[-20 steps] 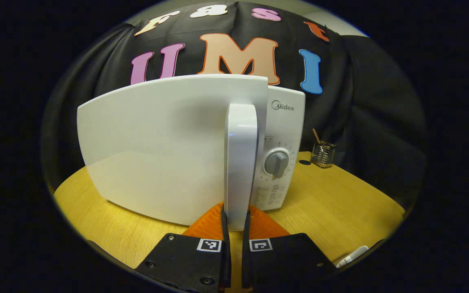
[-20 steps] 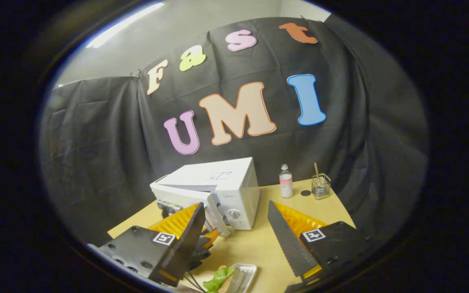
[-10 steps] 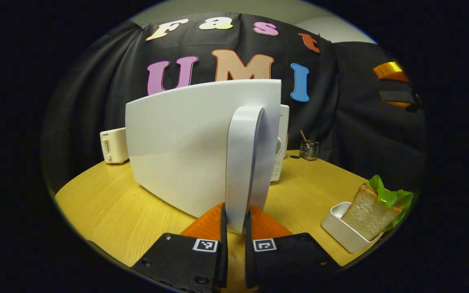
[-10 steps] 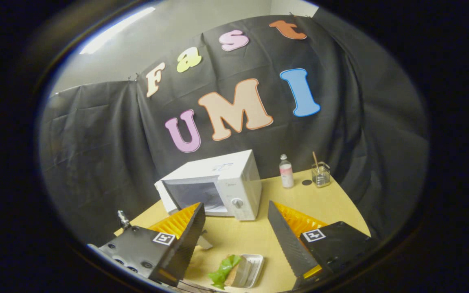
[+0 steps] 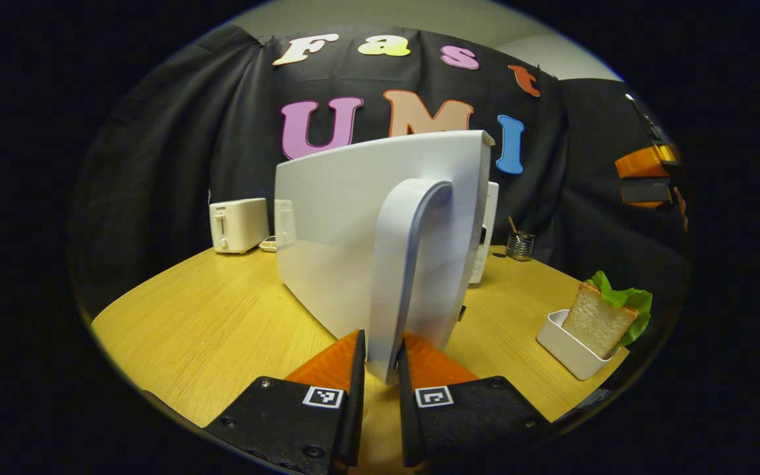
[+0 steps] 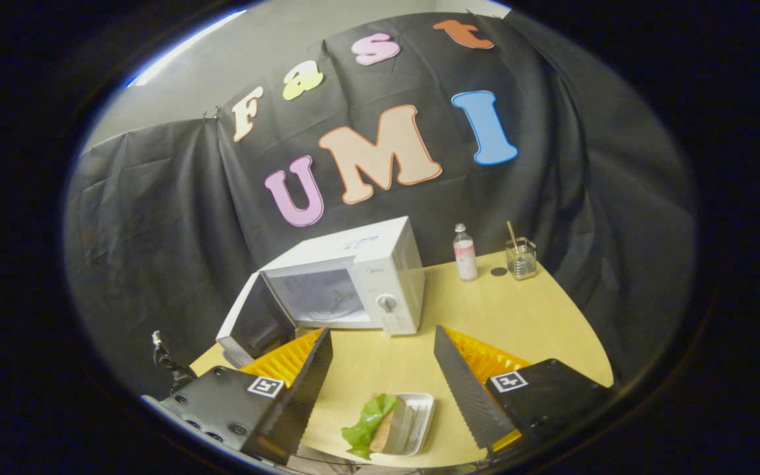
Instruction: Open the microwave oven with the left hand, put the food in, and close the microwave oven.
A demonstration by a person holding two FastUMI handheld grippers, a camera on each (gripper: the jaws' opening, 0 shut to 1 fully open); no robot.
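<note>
Here the left gripper (image 5: 378, 369) clamps the white curved plastic door handle (image 5: 401, 264) at 12 o'clock, while the right gripper (image 6: 383, 376) gapes above the lettuce sandwich (image 6: 372, 432).

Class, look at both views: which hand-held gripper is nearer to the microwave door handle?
Left. The left hand-held gripper clamps the door handle; the right hand-held gripper hangs open above the sandwich tray.
</note>
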